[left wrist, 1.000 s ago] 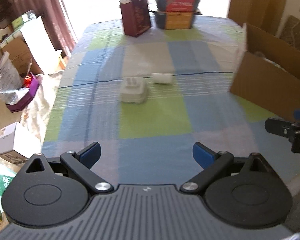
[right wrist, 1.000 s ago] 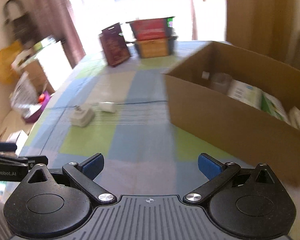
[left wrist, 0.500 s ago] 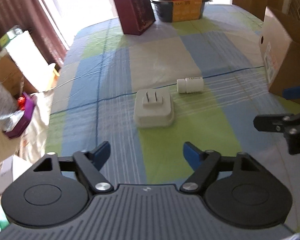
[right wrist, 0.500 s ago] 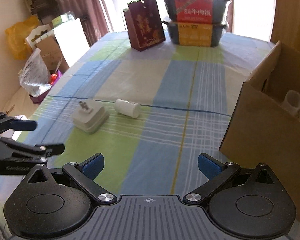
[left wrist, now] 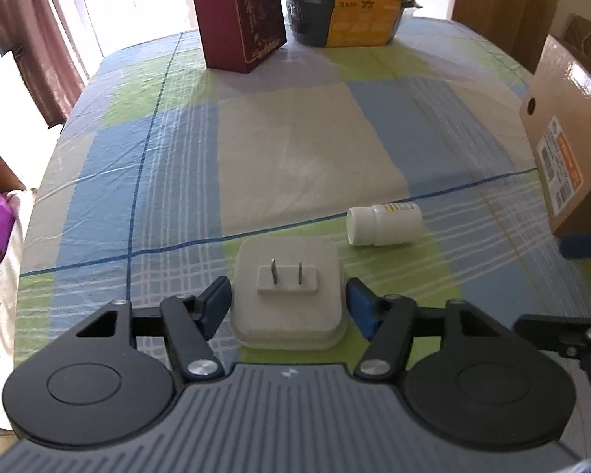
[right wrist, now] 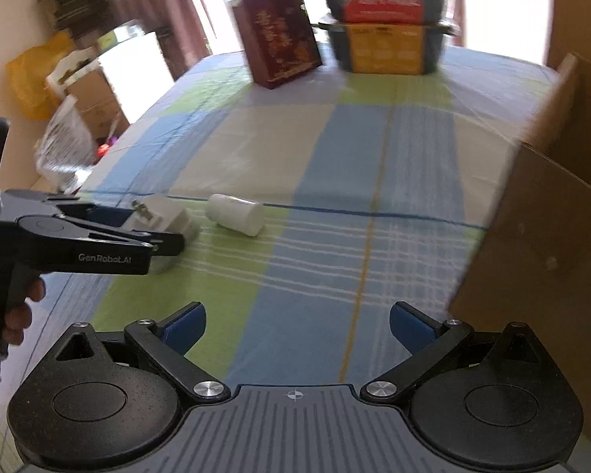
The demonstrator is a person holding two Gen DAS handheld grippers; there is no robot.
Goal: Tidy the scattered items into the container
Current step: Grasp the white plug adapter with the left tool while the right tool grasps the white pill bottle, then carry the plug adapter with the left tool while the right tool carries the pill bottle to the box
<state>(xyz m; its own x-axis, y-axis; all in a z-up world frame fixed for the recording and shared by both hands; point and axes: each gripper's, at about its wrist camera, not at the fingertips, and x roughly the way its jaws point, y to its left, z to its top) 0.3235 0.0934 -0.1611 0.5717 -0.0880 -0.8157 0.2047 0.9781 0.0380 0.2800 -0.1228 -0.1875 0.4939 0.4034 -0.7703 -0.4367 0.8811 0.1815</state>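
A white plug adapter [left wrist: 287, 260] lies prongs-up on the checked tablecloth. My left gripper [left wrist: 287, 305] is open and straddles it, with a blue pad close to each side and the jaws narrowed around it. Just right of the adapter, a white pill bottle [left wrist: 384, 224] lies on its side. The cardboard box [left wrist: 563, 157] stands at the right. In the right wrist view, my right gripper [right wrist: 295, 327] is open and holds nothing, hovering over the cloth short of the bottle [right wrist: 236, 215], with the adapter [right wrist: 165, 213] partly hidden behind the left gripper's fingers [right wrist: 98, 232] and the box [right wrist: 532, 244] at its right.
A maroon gift bag [left wrist: 240, 12] and two stacked food bowls [left wrist: 358, 0] stand at the table's far end. The table's left edge drops to a floor with bags and boxes [right wrist: 71, 90]. A hand [right wrist: 15, 311] holds the left gripper's handle.
My left gripper moved forward and down until its fingers flank the adapter, and its jaws narrowed. My right gripper swung left, away from the box and toward the bottle.
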